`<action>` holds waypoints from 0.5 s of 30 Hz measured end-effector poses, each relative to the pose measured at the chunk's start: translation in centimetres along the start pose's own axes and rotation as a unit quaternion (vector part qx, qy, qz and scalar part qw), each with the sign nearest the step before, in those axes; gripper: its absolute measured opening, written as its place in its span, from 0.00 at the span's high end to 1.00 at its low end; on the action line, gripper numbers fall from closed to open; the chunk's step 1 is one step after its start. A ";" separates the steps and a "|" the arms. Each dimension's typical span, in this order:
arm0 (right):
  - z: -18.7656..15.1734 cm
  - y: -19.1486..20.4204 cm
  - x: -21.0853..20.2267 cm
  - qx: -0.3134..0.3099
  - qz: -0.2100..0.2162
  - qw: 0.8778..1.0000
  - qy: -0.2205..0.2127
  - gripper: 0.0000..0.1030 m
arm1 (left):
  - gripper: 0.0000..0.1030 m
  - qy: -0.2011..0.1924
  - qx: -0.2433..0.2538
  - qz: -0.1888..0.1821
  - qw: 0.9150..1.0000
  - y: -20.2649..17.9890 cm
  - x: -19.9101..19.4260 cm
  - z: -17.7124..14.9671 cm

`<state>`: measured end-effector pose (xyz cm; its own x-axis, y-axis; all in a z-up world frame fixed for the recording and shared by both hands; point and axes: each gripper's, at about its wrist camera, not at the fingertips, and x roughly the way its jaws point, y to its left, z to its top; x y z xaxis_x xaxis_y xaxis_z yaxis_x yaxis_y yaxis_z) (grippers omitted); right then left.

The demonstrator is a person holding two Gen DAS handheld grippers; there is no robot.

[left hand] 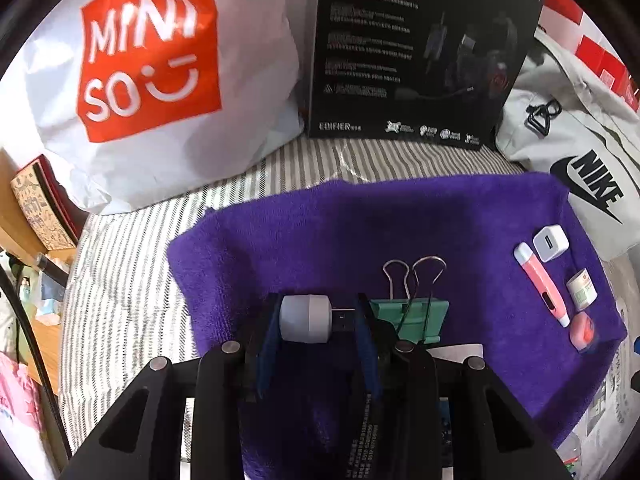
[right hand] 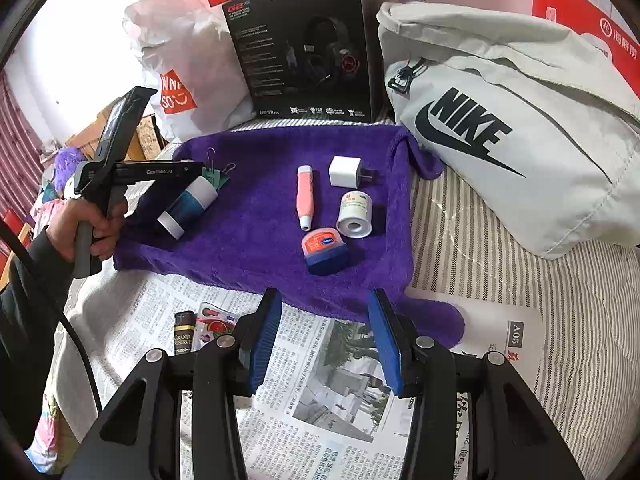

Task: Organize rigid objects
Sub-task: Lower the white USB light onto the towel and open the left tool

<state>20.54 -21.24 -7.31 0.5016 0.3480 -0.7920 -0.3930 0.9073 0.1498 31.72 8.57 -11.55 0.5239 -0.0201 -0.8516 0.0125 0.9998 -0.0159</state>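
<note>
My left gripper is shut on a small white USB light, held over the purple towel. A green binder clip lies just right of it. On the towel's right side lie a white charger, a pink pen-shaped tube, a roll of white tape and a small pink and blue jar. My right gripper is open and empty over the newspaper, near the towel's front edge. The left gripper also shows in the right wrist view.
A Miniso bag, a black headset box and a grey Nike bag stand behind the towel on a striped bed sheet. A lighter and a sticker sheet lie on the newspaper.
</note>
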 end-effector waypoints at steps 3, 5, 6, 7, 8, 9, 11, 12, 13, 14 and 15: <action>-0.2 -0.2 0.3 -0.001 -0.003 1.000 0.006 0.56 | 0.67 0.009 0.007 0.000 1.000 -0.1 0.3 0.2; -0.4 -0.3 0.5 0.000 -0.002 1.000 0.010 0.56 | 0.67 0.016 0.017 0.007 1.000 -0.4 0.5 0.3; -0.5 -0.4 0.5 0.002 -0.002 1.000 0.012 0.56 | 0.67 0.020 0.021 0.010 1.000 -0.5 0.6 0.3; -0.6 -0.5 0.6 0.004 -0.002 1.000 0.013 0.56 | 0.67 0.022 0.027 0.015 0.999 -0.7 0.6 0.4; -0.7 -0.5 0.6 0.004 -0.001 1.000 0.015 0.56 | 0.67 0.023 0.028 0.016 0.999 -0.7 0.6 0.4; -0.7 -0.5 0.7 0.004 0.001 1.000 0.016 0.56 | 0.67 0.026 0.027 0.015 0.999 -0.7 0.6 0.5; -0.8 -0.4 0.6 0.001 0.001 1.000 0.017 0.56 | 0.66 0.030 0.027 0.011 0.999 -0.5 0.6 0.6; -0.9 -0.4 0.6 0.001 0.001 1.000 0.018 0.56 | 0.66 0.031 0.029 0.011 0.999 -0.6 0.7 0.6; -1.0 -0.4 0.6 0.000 0.000 1.000 0.021 0.56 | 0.66 0.032 0.030 0.011 0.999 -0.7 0.9 0.7; -1.1 -0.4 0.6 -0.001 -0.001 1.000 0.021 0.56 | 0.66 0.033 0.031 0.012 0.999 -0.7 0.9 0.6; -1.1 -0.4 0.5 -0.002 -0.002 1.000 0.022 0.56 | 0.66 0.035 0.031 0.013 0.999 -0.7 0.9 0.6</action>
<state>20.07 -21.69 -8.43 0.4691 0.3347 -0.8173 -0.3946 0.9073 0.1450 32.69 7.86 -11.97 0.4641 0.0082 -0.8857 0.0533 0.9979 0.0372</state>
